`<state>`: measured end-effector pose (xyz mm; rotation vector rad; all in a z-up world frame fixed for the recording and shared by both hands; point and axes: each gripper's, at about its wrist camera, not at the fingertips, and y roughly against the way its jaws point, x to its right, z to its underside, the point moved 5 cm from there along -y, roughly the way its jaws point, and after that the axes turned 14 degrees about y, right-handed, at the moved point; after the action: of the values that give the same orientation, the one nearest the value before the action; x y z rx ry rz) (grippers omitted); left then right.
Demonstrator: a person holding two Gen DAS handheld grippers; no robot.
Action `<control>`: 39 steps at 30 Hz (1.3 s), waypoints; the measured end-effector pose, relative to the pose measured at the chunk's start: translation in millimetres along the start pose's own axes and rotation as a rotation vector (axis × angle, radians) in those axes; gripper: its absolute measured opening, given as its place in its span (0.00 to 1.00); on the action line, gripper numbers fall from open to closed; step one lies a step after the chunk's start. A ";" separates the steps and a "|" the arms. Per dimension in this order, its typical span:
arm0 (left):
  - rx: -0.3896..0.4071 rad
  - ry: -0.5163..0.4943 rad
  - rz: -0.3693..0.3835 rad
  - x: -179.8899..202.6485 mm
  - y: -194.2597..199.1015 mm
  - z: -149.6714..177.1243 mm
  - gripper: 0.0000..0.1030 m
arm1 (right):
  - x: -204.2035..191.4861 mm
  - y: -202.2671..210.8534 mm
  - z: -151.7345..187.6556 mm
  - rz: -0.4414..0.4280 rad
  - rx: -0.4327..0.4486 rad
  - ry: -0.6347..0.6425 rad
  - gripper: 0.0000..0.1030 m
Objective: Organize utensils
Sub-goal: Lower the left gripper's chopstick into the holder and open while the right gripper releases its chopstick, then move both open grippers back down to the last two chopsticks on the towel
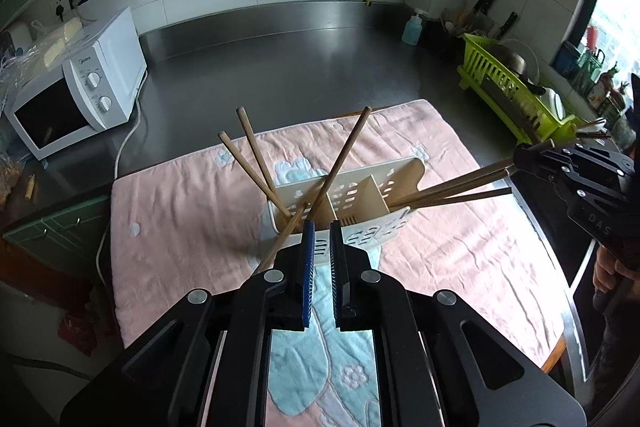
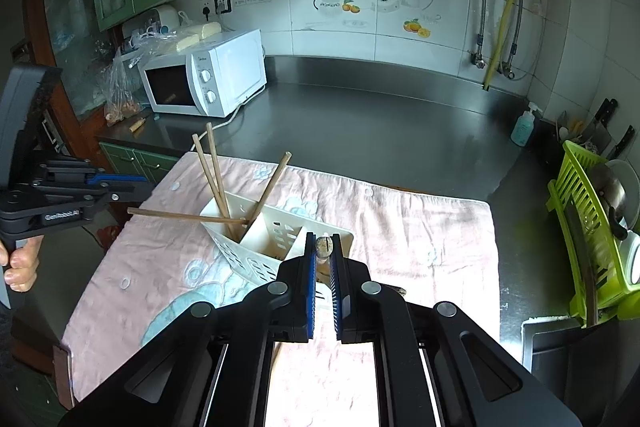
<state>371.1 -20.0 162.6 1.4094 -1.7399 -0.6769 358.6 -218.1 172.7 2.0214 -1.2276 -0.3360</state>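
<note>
A white slotted utensil caddy (image 1: 360, 197) (image 2: 276, 231) stands on a pink towel (image 1: 180, 207) (image 2: 420, 227). Several wooden chopsticks (image 1: 250, 141) (image 2: 218, 171) lean in its left compartment. One of them (image 2: 180, 215) pokes out sideways and passes just outside my left gripper's left finger. My left gripper (image 1: 322, 227) (image 2: 149, 186) hovers at the caddy's near wall, shut, with nothing between its fingers. My right gripper (image 2: 324, 239) (image 1: 518, 157) is shut on a bundle of chopsticks (image 1: 452, 187), whose far ends rest in the right compartment. In the right wrist view only the bundle's end (image 2: 324, 246) shows.
A white microwave (image 1: 80, 87) (image 2: 208, 75) sits at the back left on the steel counter (image 1: 300, 59). A green dish rack (image 1: 504, 87) (image 2: 584, 227) with dishes stands at the right, with a soap bottle (image 1: 412, 27) (image 2: 524, 125) and knives behind. A hand (image 2: 20, 267) grips the left handle.
</note>
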 end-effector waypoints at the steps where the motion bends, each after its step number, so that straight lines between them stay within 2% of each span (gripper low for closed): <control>1: 0.004 0.002 0.004 -0.6 2.1 2.5 0.07 | 0.1 -1.0 1.4 -0.003 -0.006 -0.001 0.06; 4: 0.025 0.003 0.002 -3.0 7.6 8.4 0.09 | 0.8 -1.4 4.1 0.002 -0.013 -0.003 0.07; 6: 0.038 0.015 0.024 -5.1 13.4 13.2 0.15 | 0.2 0.2 5.9 0.000 -0.011 -0.004 0.07; 9: 0.064 0.031 0.045 -8.0 21.3 21.6 0.23 | -0.6 6.1 7.7 0.021 0.009 -0.002 0.12; 12: 0.083 0.044 0.056 -9.4 28.8 33.0 0.26 | -0.2 16.3 9.9 0.022 0.035 -0.015 0.18; 16: 0.114 0.046 0.059 -9.3 39.1 55.3 0.34 | -8.3 39.2 22.7 0.018 0.079 -0.017 0.19; 21: 0.139 0.062 0.067 -8.3 40.6 98.9 0.38 | -42.0 54.0 70.9 -0.011 0.095 0.009 0.20; 27: 0.134 0.091 0.088 -6.5 23.0 159.2 0.45 | -97.6 34.9 156.8 -0.051 0.032 0.022 0.20; 32: 0.122 0.132 0.089 -8.5 5.7 199.9 0.47 | -130.6 13.3 220.1 -0.091 -0.022 -0.048 0.20; 36: 0.137 0.151 0.047 -10.9 -4.6 223.0 0.53 | -153.8 -6.0 254.0 -0.105 -0.073 -0.065 0.20; 39: 0.132 0.172 0.036 -13.2 -12.6 238.4 0.59 | -165.3 -19.8 269.2 -0.079 -0.097 -0.056 0.20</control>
<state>181.1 -26.5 17.5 1.4757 -1.6943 -0.4149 137.4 -194.5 -52.6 1.9919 -1.1446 -0.4844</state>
